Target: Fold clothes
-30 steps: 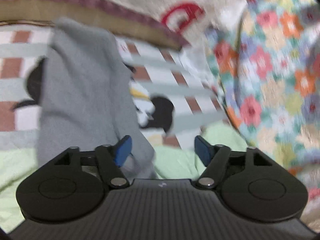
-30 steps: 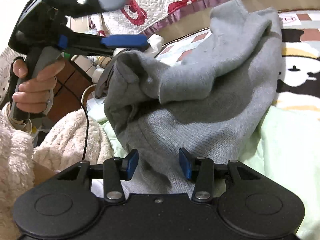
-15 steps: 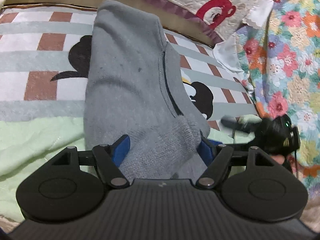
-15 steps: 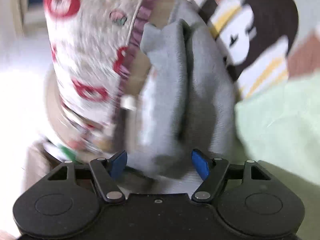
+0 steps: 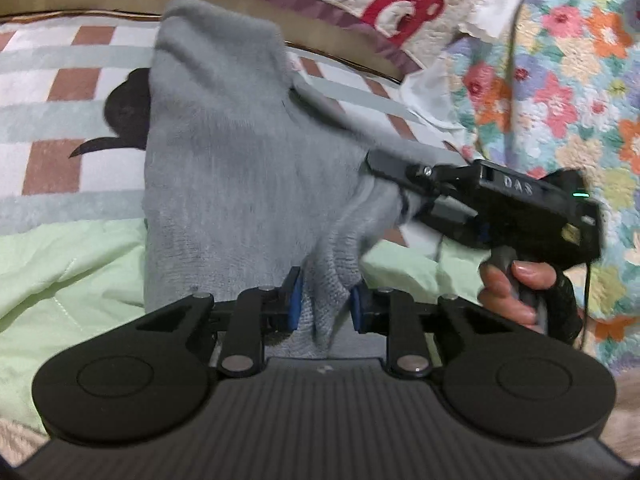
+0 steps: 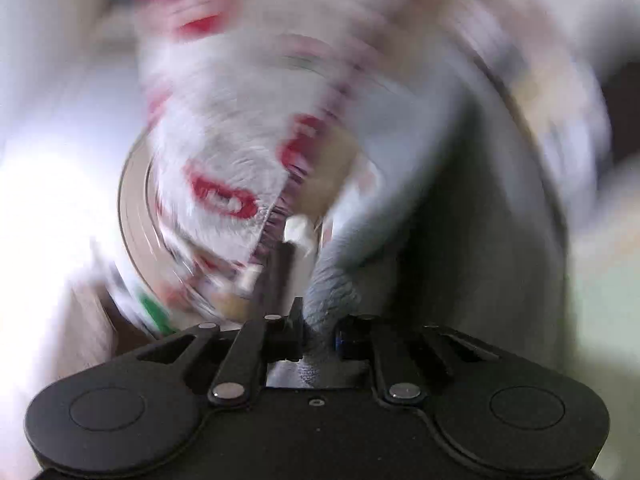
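bed [image 5: 72, 276]: green quilt in front, cartoon-print blanket behind
grey sweater [image 5: 224, 168]: on the bed, near edge bunched and lifted, now pinched at two points
left hand-held gripper [image 5: 325, 300]: jaws have just been closing, now clamped on sweater hem
right hand-held gripper [image 6: 318, 330]: jaws have just been closing, clamped on a knit fold; view blurred
meaning: both grips look set, likely ready to lift and fold
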A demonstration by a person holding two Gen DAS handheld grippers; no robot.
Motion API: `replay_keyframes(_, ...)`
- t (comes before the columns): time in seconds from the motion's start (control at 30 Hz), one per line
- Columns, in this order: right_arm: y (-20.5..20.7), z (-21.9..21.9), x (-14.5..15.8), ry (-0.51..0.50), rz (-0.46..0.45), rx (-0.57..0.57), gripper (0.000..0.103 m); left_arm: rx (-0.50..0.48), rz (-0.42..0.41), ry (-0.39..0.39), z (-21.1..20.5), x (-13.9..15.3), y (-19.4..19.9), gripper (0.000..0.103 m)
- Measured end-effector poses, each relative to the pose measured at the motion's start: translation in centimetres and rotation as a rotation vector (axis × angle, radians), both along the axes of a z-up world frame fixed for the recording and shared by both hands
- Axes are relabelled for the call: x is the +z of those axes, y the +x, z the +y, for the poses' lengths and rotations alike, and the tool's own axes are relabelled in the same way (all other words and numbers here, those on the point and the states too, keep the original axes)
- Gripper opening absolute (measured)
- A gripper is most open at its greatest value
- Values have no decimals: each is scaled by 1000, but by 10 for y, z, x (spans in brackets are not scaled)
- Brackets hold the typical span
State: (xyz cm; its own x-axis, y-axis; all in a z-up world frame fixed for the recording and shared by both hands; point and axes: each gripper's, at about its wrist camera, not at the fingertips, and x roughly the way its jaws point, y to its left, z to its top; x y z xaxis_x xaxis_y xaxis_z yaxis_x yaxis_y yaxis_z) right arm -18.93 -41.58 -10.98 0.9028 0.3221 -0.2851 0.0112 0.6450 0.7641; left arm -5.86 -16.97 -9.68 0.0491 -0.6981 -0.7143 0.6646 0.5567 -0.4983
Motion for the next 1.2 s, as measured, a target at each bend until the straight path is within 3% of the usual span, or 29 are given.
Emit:
replay_keyframes(0.03, -4, 3, 2, -58, 13, 0, 16, -20, 2, 32, -6, 1, -5, 33)
replay_keyframes(0.07, -6, 3, -3, -65, 43, 2, 16, -39, -1, 65, -12, 0, -8, 48)
replay_keyframes(0.1, -8, 2, -17, -54, 97, -15, 16, -57, -9, 101, -17, -5, -11, 53)
replay_keyframes(0.17, -8, 0, -50, -55, 209, -44, 16, -89, -26, 147, -27, -10, -17, 53)
replay_keyframes(0.23, -8, 4, -73, -115, 259, -35, 16, -109, -48, 127, -32, -5, -22, 53)
replay_keyframes(0.33, -9, 5, -73, -148, 231, -27, 16, -127, -102, 49, -34, 15, -26, 60)
replay_keyframes(0.43, -5, 2, -65, -167, 203, -15, 17, -77, -111, -5, -34, 24, -14, 67)
replay_keyframes(0.57, -13, -5, -66, -130, 175, -32, 17, -12, -79, 115, -35, -5, 4, 63)
replay_keyframes(0.73, -24, -17, -63, -82, 157, -26, 21, 78, 52, 24, -3, -52, 8, 61)
replay_keyframes(0.8, -28, -17, -59, -127, 187, -41, 32, 88, 25, 20, 0, -50, 2, 61)
replay_keyframes(0.87, -33, -12, -48, -205, 188, -58, 33, 75, -17, 43, -3, -48, -6, 61)
replay_keyframes(1.03, -42, 14, -1, -439, 52, -36, 33, 51, -69, 63, -10, -47, -13, 62)
replay_keyframes(1.13, -33, 22, 7, -442, 23, 24, 33, 46, -83, 54, -9, -45, -18, 66)
replay_keyframes(1.2, -21, 25, -3, -435, 79, 83, 35, 37, -96, 51, -9, -45, -22, 66)
